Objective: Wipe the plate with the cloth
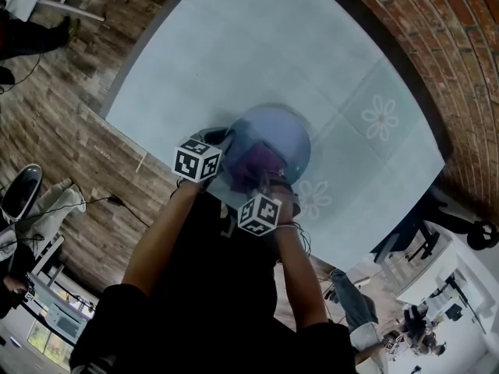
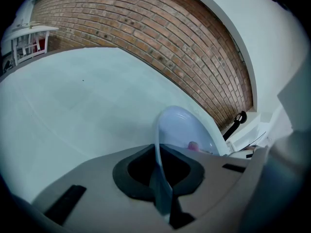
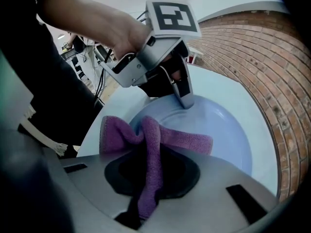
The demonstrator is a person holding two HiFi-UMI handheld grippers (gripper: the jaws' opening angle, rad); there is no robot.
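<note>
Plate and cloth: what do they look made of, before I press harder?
Plate: pale blue, smooth and faintly glossy. Its thin rim looks slightly translucent in the left gripper view, so probably plastic, though glazed ceramic can't be ruled out. Cloth: purple with a soft, fuzzy pile, and it folds limply, so likely terry or microfibre.

One plate [image 1: 287,131]. One cloth [image 1: 261,166] (purple). Two grippers: left gripper [image 3: 186,100], right gripper [image 3: 146,193]. Two marker cubes [image 1: 196,160] [image 1: 260,213]. One table [image 1: 234,53]; two flower prints [image 1: 380,118] [image 1: 312,199], plate's 2 and 5 o'clock.

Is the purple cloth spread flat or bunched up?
Bunched: the cloth is pinched into a ridge in the right gripper, loose ends lying on the plate.
</note>
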